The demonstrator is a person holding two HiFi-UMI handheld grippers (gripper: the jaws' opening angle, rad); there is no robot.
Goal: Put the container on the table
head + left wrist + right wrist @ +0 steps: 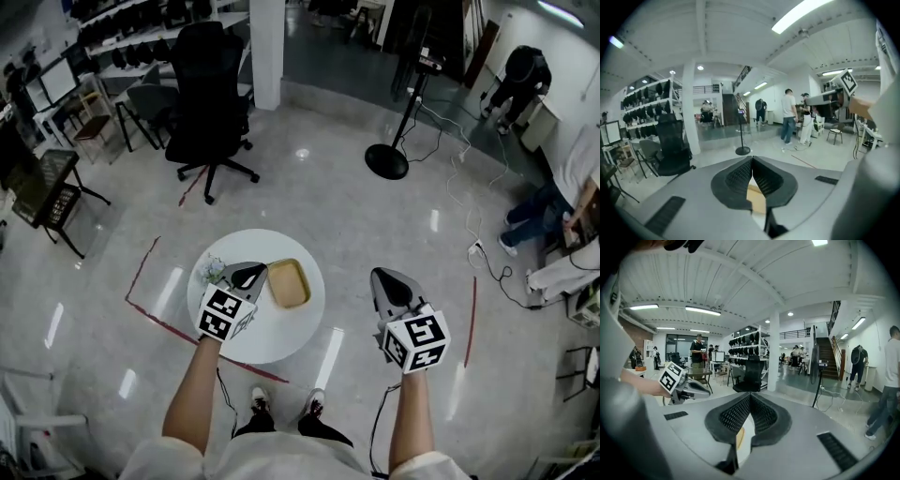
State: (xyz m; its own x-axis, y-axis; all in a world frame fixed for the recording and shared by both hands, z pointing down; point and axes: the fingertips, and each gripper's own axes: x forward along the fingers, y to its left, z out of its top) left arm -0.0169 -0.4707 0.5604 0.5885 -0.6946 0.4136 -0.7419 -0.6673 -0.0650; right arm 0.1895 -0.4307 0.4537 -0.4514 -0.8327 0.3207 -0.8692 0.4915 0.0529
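The container (288, 282) rests on the table (272, 342), at three o'clock from the left gripper (255, 272). That and the right gripper (382, 276) hover closed and empty, so the job looks done.

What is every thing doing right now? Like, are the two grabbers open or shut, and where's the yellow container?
container: flat on the table, open side up, looks empty, nothing gripping it.
table: standing, holding the container.
left gripper: jaws shut, empty, held over the table.
right gripper: jaws shut, empty, held over the floor beside the table.
office chair: upright, nobody in it.
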